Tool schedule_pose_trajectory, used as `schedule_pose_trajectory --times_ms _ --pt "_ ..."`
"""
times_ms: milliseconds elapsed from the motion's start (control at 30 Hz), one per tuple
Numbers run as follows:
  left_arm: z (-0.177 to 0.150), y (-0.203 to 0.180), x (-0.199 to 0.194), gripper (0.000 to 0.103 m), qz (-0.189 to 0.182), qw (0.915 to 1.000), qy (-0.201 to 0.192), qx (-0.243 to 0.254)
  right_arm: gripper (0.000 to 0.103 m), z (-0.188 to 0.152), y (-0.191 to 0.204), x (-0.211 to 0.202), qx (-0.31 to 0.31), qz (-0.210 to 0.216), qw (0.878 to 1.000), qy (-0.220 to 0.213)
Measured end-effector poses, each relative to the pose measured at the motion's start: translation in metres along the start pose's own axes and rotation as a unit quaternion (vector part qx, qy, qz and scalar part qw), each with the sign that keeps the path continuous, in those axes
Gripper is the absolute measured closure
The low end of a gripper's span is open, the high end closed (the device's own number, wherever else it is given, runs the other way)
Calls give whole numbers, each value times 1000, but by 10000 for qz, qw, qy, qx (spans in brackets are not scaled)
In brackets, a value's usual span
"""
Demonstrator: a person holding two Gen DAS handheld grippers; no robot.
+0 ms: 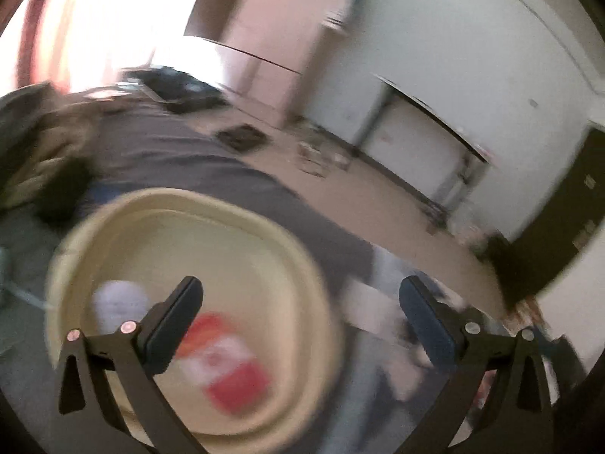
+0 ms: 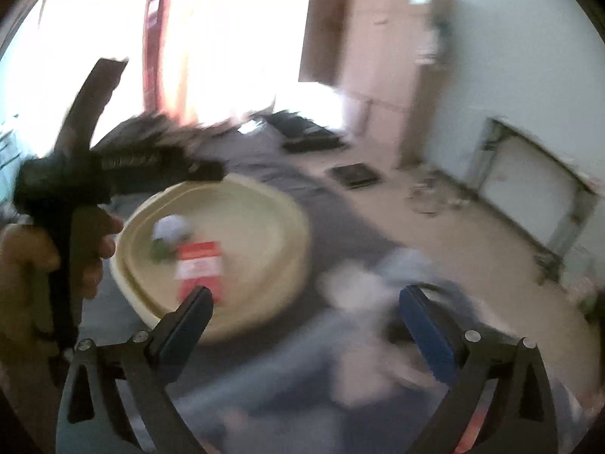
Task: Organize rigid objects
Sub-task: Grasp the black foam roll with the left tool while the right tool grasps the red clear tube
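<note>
**Both claws wide and empty above the cream tub**

Left gripper: jaws spread as wide as they go, nothing between the dark pads. It hangs tilted over the round cream plastic tub, its left finger crossing the tub's inside.

Right gripper: likewise fully spread, nothing held. Its left finger overlaps the tub's near rim; the right finger sits over a pale, smeared heap of loose things on the grey bed cover. Too blurred to tell what the heap is.

Inside the tub, seen from the right wrist view: a red and white flat packet lying on the bottom, a small white rounded object just beside it at the far side, and a scrap of green touching both. All three rest near the tub's left wall.

From the right wrist view, the person's left hand grips the black handle of the other gripper tool, which stands between the camera and the tub's left rim.

Further out: a dark flat tray on the beige floor, a white metal-legged table against the white wall, a pinkish tall cupboard, and a glaring bright window with a red curtain edge. A crumpled olive and black bundle lies on the bed left of the tub.
</note>
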State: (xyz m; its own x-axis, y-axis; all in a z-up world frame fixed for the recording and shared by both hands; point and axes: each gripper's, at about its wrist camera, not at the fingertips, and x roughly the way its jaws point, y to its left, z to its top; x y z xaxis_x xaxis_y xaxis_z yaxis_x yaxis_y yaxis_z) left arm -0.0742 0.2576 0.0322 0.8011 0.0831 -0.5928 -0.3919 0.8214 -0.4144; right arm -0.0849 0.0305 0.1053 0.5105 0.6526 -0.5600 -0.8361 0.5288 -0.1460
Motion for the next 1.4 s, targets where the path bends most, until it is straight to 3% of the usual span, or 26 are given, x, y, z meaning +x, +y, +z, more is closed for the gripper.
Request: schedule_pose_trajectory --times_ms 67,133,233,300,400,500,600,733,833,933,1000,1033,1067,1133,1233,1333,1400 --pt "-3 -35 19 0 -245 9992 177 277 0 -19 -43 -37 540 -734 9957 -135" --pt "-13 -77 44 0 -450 9951 459 750 0 -48 -97 -73 1292 -1503 9800 -201" --pt "-28 -122 72 0 -522 9892 624 1223 0 -84 -155 -95 2069 -1995 9577 -131" --pt "-39 -137 94 0 -358 9918 595 1073 0 -109 -190 -101 2670 -2228 9375 100" --pt "-46 -135 121 0 -130 9946 842 589 0 -118 -212 -91 3168 -2441 9159 349" --pt "-52 -132 134 0 -482 9921 1118 315 0 -124 -226 -82 3655 -2696 8892 553" --pt "-56 -134 142 0 -592 9899 1245 332 0 -127 -239 -60 3922 -2622 8789 700" --pt "-56 -134 148 0 -826 9866 1387 220 2 -150 -275 -49 4041 -2863 8631 992" --pt "-59 -136 154 0 -728 9856 1502 255 14 -171 -297 -22 4337 -2785 8499 1095" --pt "-61 -138 160 0 -772 9848 1524 313 13 -180 -305 0 4398 -2585 8515 1215" --pt "-63 -140 162 2 -741 9854 1492 350 14 -175 -304 9 4124 -2780 8574 1323" --pt "-63 -142 163 7 -676 9858 1486 391 17 -171 -302 11 3934 -2888 8615 1402" --pt "-64 -144 164 20 -576 9862 1480 471 24 -165 -299 16 3654 -3009 8680 1503" --pt "-66 -145 163 30 -647 9850 1505 532 35 -159 -298 21 3363 -3024 8803 1430" --pt "-68 -152 162 31 -537 9851 1462 730 49 -155 -299 26 3151 -2966 8899 1443" --pt "-68 -157 157 31 -467 9847 1420 891 75 -154 -299 29 3089 -2787 8991 1360" --pt "-65 -159 149 31 -486 9857 1313 942 81 -152 -299 31 2997 -2686 9058 1326"
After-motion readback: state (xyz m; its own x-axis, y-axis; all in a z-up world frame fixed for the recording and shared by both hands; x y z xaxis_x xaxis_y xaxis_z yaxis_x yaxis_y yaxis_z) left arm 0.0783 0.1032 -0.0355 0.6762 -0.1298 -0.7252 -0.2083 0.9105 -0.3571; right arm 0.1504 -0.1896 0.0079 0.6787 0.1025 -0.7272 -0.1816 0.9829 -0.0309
